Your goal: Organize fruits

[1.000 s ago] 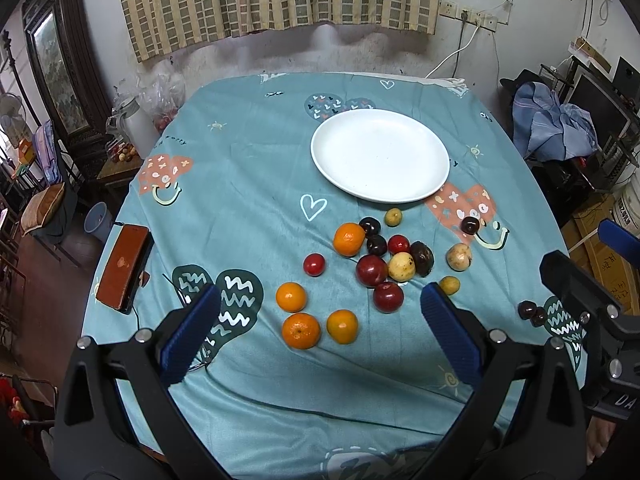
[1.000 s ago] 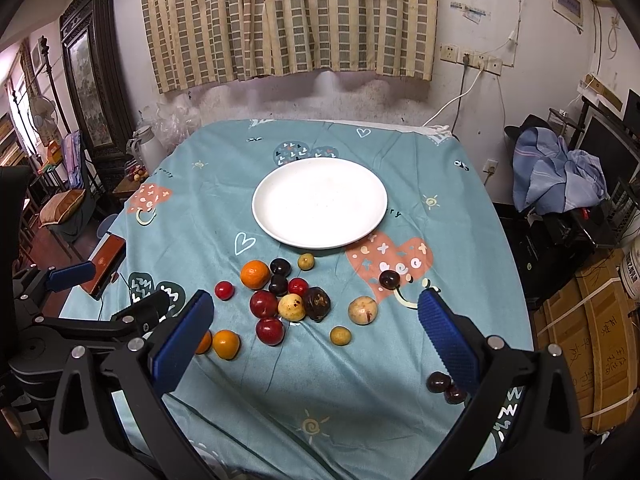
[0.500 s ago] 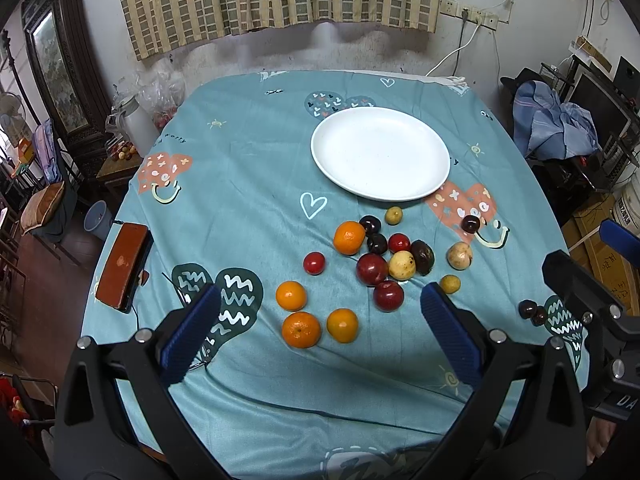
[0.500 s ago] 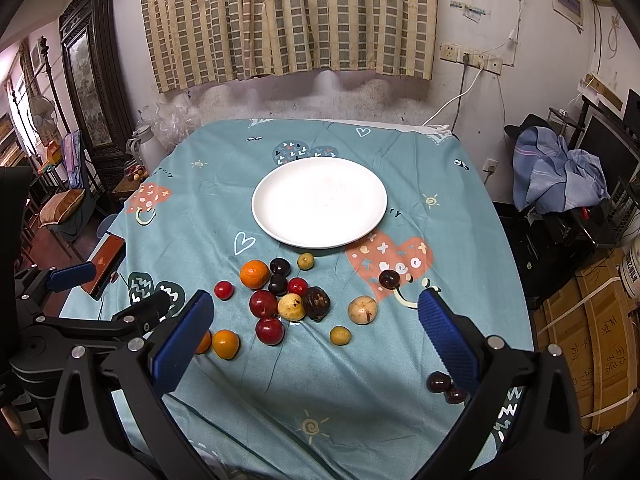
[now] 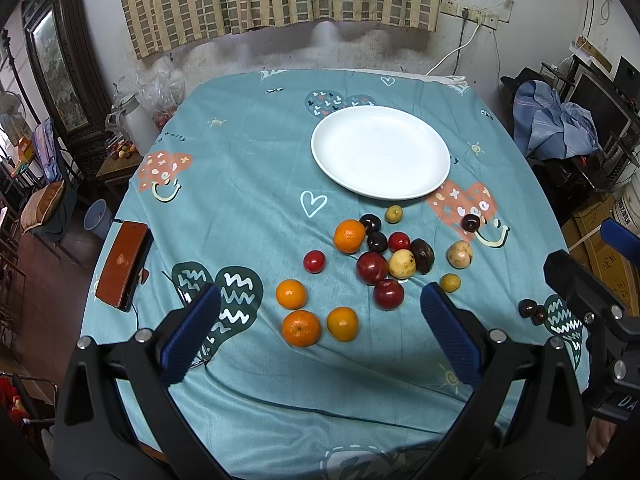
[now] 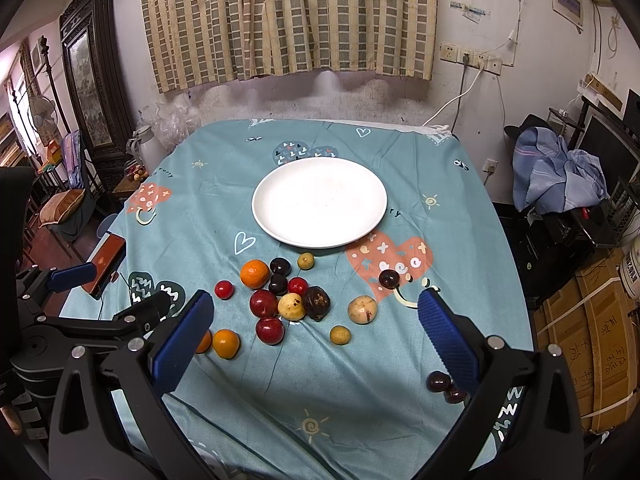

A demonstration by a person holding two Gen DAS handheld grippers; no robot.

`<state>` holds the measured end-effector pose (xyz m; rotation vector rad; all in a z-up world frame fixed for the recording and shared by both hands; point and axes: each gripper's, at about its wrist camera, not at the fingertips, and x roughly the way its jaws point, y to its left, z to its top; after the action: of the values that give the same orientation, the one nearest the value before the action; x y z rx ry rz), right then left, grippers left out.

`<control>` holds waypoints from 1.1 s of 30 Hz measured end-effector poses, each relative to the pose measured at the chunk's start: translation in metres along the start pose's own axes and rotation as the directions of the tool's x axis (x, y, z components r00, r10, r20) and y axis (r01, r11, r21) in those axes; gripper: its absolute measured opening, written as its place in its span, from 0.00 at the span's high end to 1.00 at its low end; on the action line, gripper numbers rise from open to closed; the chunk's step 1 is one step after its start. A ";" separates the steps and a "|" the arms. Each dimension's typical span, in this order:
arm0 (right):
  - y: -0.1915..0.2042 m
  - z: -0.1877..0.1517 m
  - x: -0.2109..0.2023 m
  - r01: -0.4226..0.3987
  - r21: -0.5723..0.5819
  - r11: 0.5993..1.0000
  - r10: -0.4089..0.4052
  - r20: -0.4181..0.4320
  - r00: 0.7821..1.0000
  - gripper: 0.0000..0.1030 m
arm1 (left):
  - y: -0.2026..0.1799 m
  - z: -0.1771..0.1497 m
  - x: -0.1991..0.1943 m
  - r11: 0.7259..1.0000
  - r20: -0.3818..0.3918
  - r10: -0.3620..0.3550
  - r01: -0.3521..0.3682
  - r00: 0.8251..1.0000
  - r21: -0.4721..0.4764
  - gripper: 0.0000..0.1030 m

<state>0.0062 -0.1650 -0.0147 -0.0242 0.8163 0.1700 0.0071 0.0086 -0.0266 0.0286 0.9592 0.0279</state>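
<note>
A white empty plate [image 5: 380,152] [image 6: 320,208] sits at the far middle of the teal tablecloth. In front of it lies loose fruit: oranges [image 5: 301,327] [image 6: 254,273], red plums [image 5: 388,294] [image 6: 270,330], yellow fruits [image 5: 402,263] [image 6: 291,306], dark plums [image 5: 470,222] [image 6: 389,278]. Two dark plums [image 5: 532,310] [image 6: 438,381] lie near the right edge. My left gripper [image 5: 320,332] is open and empty, above the near oranges. My right gripper [image 6: 316,336] is open and empty, above the near table edge. Each gripper shows in the other's view [image 5: 592,280] [image 6: 120,300].
A brown phone-like case [image 5: 122,264] [image 6: 103,258] lies at the table's left edge. A kettle and bags [image 5: 136,120] stand beyond the left corner. Clothes and boxes [image 6: 560,176] fill the right side of the room.
</note>
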 end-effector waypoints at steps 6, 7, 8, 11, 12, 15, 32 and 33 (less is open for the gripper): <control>0.000 0.001 -0.002 0.000 0.000 1.000 0.000 0.000 1.000 0.01 | 0.000 -0.001 0.001 1.000 -0.003 0.000 0.000 1.000 -0.001 0.02; 0.000 0.001 -0.002 0.000 0.000 1.000 0.000 -0.001 1.000 0.01 | 0.000 -0.002 0.001 1.000 -0.004 0.000 0.000 1.000 -0.001 0.02; 0.000 0.001 -0.002 0.000 0.000 1.000 0.000 -0.001 1.000 0.01 | 0.000 -0.001 0.001 1.000 -0.003 0.000 0.000 1.000 -0.002 0.02; 0.001 -0.002 0.009 -0.001 -0.003 1.000 0.001 -0.004 1.000 0.01 | 0.000 -0.004 0.002 1.000 -0.005 0.000 0.000 1.000 -0.001 0.02; 0.001 -0.001 0.009 -0.001 -0.002 1.000 0.001 -0.004 1.000 0.01 | 0.000 -0.003 0.002 1.000 -0.005 0.000 0.000 1.000 -0.001 0.02; 0.001 -0.003 0.012 -0.006 -0.001 1.000 0.006 -0.008 1.000 0.01 | 0.000 -0.007 0.004 1.000 -0.013 -0.004 0.004 1.000 -0.004 0.02; -0.075 -0.039 0.021 -0.093 0.142 0.985 0.082 0.085 0.993 0.01 | 0.077 -0.084 0.099 0.999 -0.138 0.039 -0.041 0.990 -0.007 0.02; -0.075 -0.039 0.019 -0.104 0.144 0.984 0.091 0.092 0.992 0.01 | 0.070 -0.085 0.103 1.000 -0.140 0.027 -0.025 0.990 0.017 0.02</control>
<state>0.0025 -0.2400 -0.0588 0.1631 0.7432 0.2011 -0.0046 0.0835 -0.1569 0.0539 1.0999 0.0473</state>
